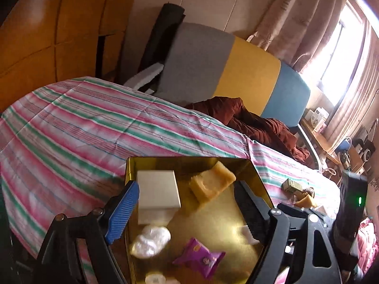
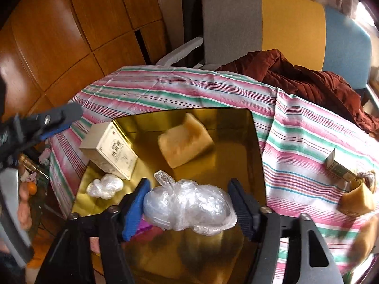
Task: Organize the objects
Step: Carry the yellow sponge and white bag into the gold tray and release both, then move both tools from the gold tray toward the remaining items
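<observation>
The right gripper (image 2: 189, 203) stands spread around a crumpled plastic bag (image 2: 189, 209), pads apparently clear, over the gold tray (image 2: 236, 123), the collection point. The left gripper (image 1: 187, 209) is spread and empty above the same tray.

- Warm, fairly dim indoor light in both views.
- Daylight from a window (image 1: 341, 54) at upper right in the left wrist view, blown out to white, washing the curtain (image 1: 296, 21) beside it.
- Strong glare and mirror reflections on the gold tray (image 2: 236, 146); a bright patch on its floor in the left wrist view.
- Glossy sheen on the wooden panels (image 2: 59, 37).
- Heavy fisheye bending: straight edges bowed, corners black.
- Motion blur over the striped cloth (image 1: 71, 127) and the small things in the tray.
- Soft smear at the left edge of the right wrist view.
</observation>
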